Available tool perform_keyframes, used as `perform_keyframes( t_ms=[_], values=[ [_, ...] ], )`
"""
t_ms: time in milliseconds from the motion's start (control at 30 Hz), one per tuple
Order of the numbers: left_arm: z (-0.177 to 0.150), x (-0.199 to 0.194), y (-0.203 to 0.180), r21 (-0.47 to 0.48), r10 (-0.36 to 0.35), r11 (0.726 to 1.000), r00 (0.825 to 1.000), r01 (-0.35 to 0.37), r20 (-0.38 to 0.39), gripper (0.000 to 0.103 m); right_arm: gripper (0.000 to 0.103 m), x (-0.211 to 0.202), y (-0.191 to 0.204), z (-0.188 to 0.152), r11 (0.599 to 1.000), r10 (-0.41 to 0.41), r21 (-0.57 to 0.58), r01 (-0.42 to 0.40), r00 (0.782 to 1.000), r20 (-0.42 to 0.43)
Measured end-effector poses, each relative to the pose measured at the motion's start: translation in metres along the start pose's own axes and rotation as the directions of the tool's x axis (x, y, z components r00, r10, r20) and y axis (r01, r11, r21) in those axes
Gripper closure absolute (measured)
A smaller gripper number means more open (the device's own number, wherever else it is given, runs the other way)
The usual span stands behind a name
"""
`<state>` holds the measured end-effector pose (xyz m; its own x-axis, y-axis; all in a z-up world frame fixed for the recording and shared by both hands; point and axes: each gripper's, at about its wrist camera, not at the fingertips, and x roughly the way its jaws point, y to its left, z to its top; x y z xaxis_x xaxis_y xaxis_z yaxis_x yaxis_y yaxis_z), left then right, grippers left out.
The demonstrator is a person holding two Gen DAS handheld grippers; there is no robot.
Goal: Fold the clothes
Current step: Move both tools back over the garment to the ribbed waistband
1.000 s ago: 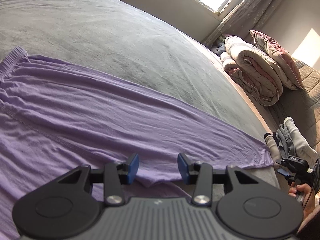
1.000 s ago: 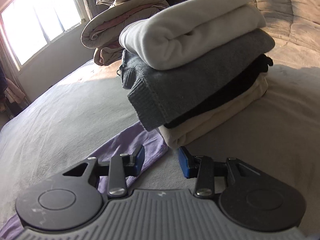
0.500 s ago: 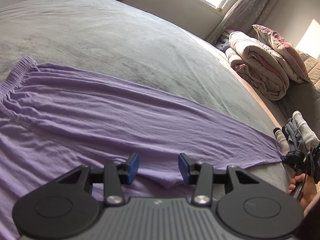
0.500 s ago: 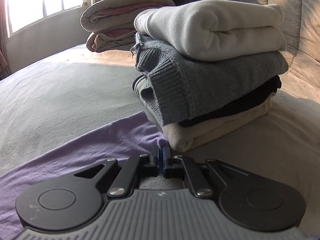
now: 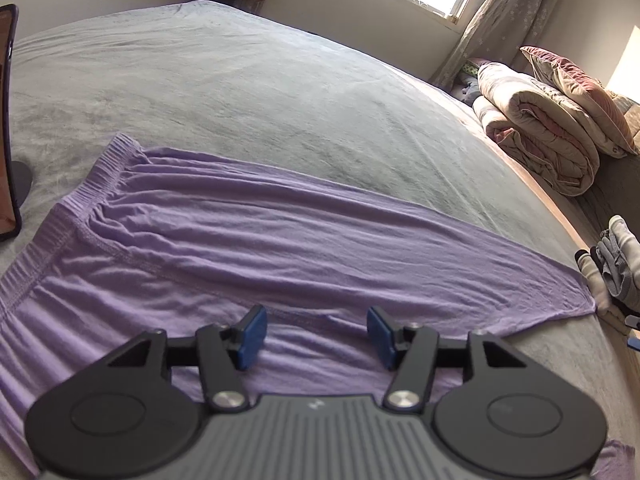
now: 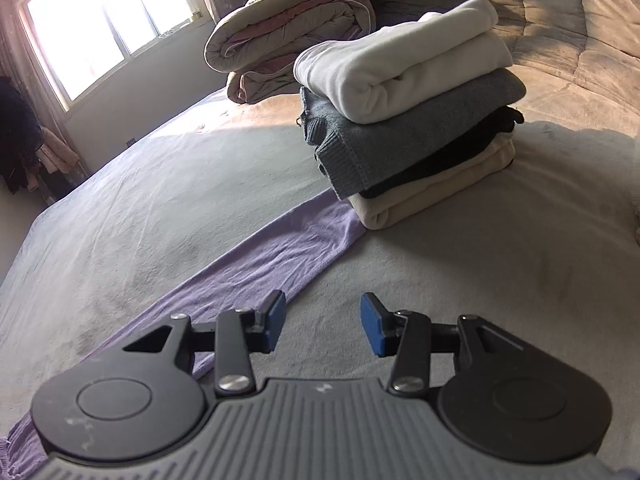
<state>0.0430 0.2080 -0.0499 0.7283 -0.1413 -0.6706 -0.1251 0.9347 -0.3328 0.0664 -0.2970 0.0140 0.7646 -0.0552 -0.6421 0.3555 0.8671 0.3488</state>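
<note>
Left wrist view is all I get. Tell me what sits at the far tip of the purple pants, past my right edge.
Observer: A stack of folded clothes stands at the tip of the purple pants: white on top, then grey knit, black, cream at the bottom.
Operator: Report the right gripper.
Observer: The right gripper hangs over the grey blanket beside the pants' edge; its jaws are opening with nothing between them.
Operator: Say whether the pants touch the stack.
Observer: The tip reaches the foot of the cream layer; whether it runs under it, I cannot tell.
</note>
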Motion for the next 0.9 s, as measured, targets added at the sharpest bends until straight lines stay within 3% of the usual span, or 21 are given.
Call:
perform_keyframes(
  t_ms=[300, 333, 367, 433, 600, 733, 900],
  values=[
    [-0.006, -0.037, 0.056, -0.026, 0.079, 0.997, 0.991, -0.077, 0.110, 0.045, 0.054, -0.032, 0.024, -0.028, 0.998, 0.031, -0.049, -0.032, 0.999, -0.020],
    [-0.005, -0.042, 0.064, -0.042, 0.106, 0.994, 0.986, -0.101, 0.132, 0.055, 0.054, -0.033, 0.031, -0.031, 0.997, 0.040, -0.059, -0.042, 0.999, -0.030],
    [-0.004, -0.047, 0.073, -0.073, 0.144, 0.988, 0.977, -0.134, 0.159, 0.073, 0.054, -0.034, 0.039, -0.035, 0.996, 0.053, -0.070, -0.055, 0.998, -0.037],
    [-0.002, -0.057, 0.089, -0.136, 0.169, 0.981, 0.962, -0.142, 0.215, 0.078, 0.053, -0.038, 0.056, -0.043, 0.992, 0.082, -0.093, -0.086, 0.996, -0.046],
    [-0.001, -0.062, 0.116, -0.247, 0.073, 0.969, 0.978, -0.023, 0.196, 0.078, 0.050, -0.055, 0.100, -0.069, 0.972, 0.145, -0.175, -0.157, 0.986, -0.077],
    [-0.006, -0.064, 0.117, -0.243, 0.093, 0.969, 0.978, -0.047, 0.184, 0.078, 0.050, -0.063, 0.134, -0.088, 0.947, 0.189, -0.243, -0.212, 0.975, -0.115],
    [-0.008, -0.073, 0.126, -0.256, 0.059, 0.967, 0.975, -0.003, 0.213, 0.082, 0.050, -0.052, 0.181, -0.106, 0.916, 0.255, -0.266, -0.299, 0.948, -0.188]
  ],
)
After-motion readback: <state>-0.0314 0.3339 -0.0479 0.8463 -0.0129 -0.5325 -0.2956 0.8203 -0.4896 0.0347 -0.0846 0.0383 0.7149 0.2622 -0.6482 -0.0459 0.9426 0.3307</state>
